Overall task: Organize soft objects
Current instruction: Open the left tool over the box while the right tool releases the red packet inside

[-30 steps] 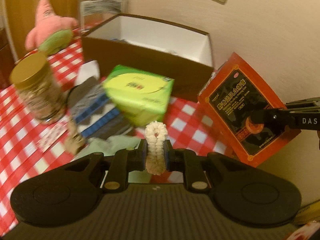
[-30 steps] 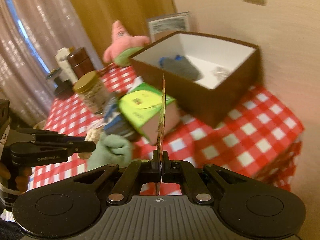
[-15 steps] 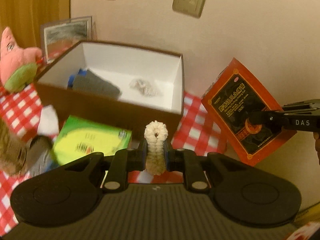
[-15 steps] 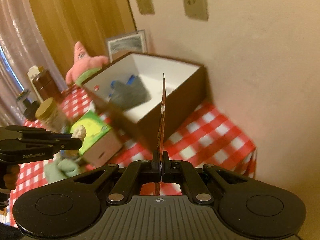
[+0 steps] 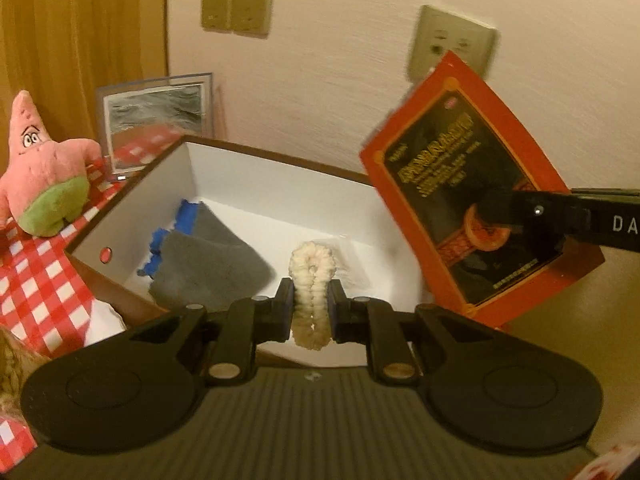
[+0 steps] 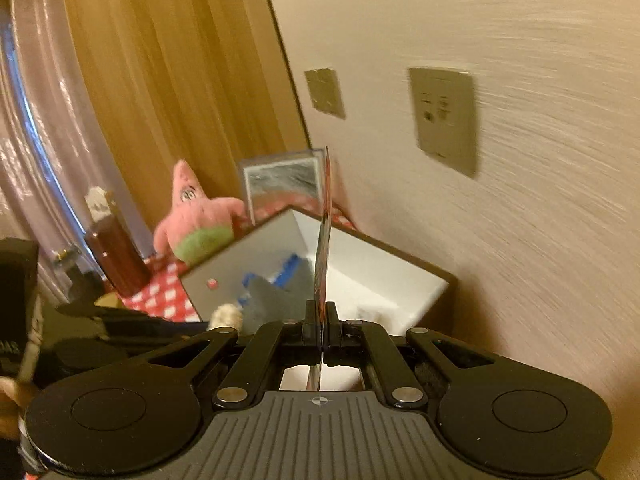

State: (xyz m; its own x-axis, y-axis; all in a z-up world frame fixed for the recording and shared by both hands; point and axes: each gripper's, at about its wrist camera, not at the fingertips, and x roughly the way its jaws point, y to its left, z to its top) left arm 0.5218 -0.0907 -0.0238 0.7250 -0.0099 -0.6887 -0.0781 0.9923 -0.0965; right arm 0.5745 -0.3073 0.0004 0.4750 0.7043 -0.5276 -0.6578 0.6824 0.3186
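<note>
1. The left claw [image 5: 311, 306] is clamped on a cream fuzzy scrunchie [image 5: 312, 280], which stands upright between the blue-padded fingers [image 5: 285, 308] and pokes out above them.
2. The scrunchie hangs over the open box [image 5: 224, 200] — brown outside, white inside — at the near edge of its opening.
3. Inside the box, at about 9 o'clock from the scrunchie, lies a gray cloth [image 5: 212, 264] with a blue piece [image 5: 186, 216] under its far edge; something pale and crinkled sits behind the scrunchie, too hidden to name.
4. The right claw [image 6: 321, 316] is pinched tight on a thin red-and-black packet [image 5: 472, 208], seen edge-on in its own view and face-on at 2 o'clock in the left view, held in the air beside the box's right end.
5. A pink star plush toy [image 5: 40, 172] sits on the red-checked counter [image 5: 36, 288] at 9 o'clock of the box, just beside it.
6. A framed picture [image 5: 154, 120] leans against the wall behind the box; wall sockets [image 5: 236, 8] are higher up.
7. In the right view a brown bottle [image 6: 116, 256] stands at 9 o'clock of the toy — near the curtain [image 6: 160, 80].
</note>
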